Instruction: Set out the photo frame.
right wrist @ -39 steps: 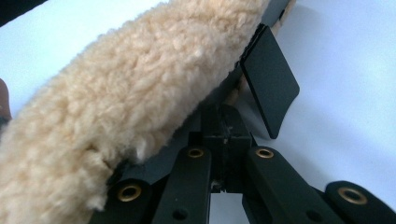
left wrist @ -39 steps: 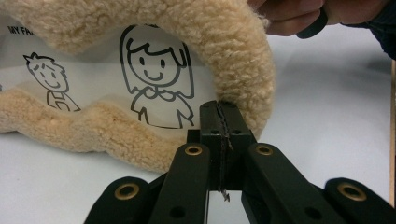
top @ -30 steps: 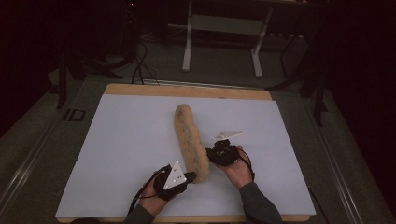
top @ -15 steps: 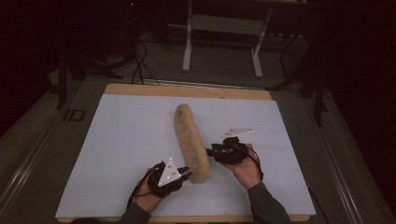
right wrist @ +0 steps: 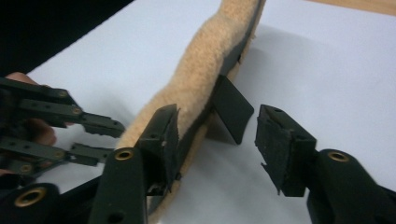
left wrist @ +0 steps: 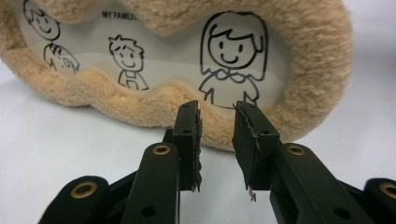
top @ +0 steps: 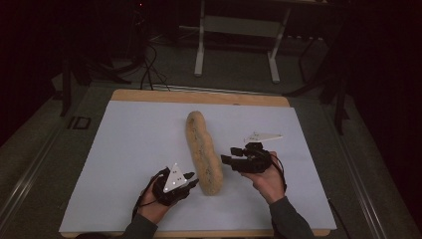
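A long tan plush picture frame [top: 203,152] stands on edge on the white sheet [top: 129,149], running away from me. Its front [left wrist: 154,51] shows cartoon figures, and a black prop [right wrist: 231,109] braces its back. My left gripper [top: 191,180] sits at the frame's near end on the left. Its jaws have just been opening, and the left gripper [left wrist: 216,109] now stands open, with nothing between the pads and the frame's furry lower edge just ahead. My right gripper [top: 226,160] is on the frame's right side. Its jaws have also just been opening, and the right gripper [right wrist: 218,116] stands wide, pads off the frame.
The white sheet lies on a wooden board [top: 199,97] whose far edge shows. Grey floor mat surrounds it, with an "ID" mark [top: 79,123] at the left. Metal stand legs [top: 200,45] and cables [top: 149,69] are on the dark floor behind.
Both grippers' jaws have spread apart. The right gripper has drawn back to the right, away from the frame, and lifted a little. The left hand has stayed put.
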A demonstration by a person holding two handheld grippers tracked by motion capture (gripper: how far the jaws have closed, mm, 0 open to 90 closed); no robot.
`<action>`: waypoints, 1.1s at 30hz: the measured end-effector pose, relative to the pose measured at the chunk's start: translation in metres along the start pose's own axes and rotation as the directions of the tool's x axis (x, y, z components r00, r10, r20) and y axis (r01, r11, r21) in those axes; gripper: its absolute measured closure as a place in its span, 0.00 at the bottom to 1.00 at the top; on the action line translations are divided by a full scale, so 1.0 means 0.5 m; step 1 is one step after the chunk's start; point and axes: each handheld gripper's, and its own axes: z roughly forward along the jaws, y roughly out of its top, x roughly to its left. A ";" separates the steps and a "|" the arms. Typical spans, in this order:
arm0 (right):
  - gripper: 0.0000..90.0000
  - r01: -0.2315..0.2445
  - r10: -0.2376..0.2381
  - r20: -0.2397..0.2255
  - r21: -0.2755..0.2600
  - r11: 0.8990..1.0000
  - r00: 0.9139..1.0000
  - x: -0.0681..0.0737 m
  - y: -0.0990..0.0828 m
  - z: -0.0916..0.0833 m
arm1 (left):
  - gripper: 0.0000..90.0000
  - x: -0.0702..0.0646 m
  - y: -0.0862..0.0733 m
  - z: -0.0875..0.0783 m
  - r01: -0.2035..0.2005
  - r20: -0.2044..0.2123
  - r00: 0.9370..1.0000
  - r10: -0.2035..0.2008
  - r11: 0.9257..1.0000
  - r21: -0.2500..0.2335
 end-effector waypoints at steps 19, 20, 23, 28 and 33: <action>0.33 0.067 -0.069 0.025 0.082 0.994 0.997 0.076 -0.033 0.068 | 0.75 0.029 -0.004 -0.005 0.052 -0.043 0.998 -0.051 0.999 0.017; 0.34 0.073 -0.076 0.031 0.091 0.993 0.997 0.077 -0.037 0.073 | 0.75 0.030 -0.005 -0.005 0.057 -0.042 0.998 -0.056 0.998 0.015; 0.35 0.071 -0.074 0.022 0.103 0.992 0.997 0.082 -0.049 0.085 | 0.75 0.033 -0.005 -0.006 0.061 -0.049 0.997 -0.060 0.998 0.016; 0.36 0.084 -0.087 0.026 0.121 0.989 0.996 0.092 -0.065 0.102 | 0.75 0.038 -0.006 -0.009 0.071 -0.055 0.996 -0.070 0.997 0.015; 0.44 0.091 -0.097 0.041 0.129 0.987 0.994 0.095 -0.074 0.113 | 0.75 0.043 -0.006 -0.011 0.077 -0.061 0.995 -0.077 0.997 0.010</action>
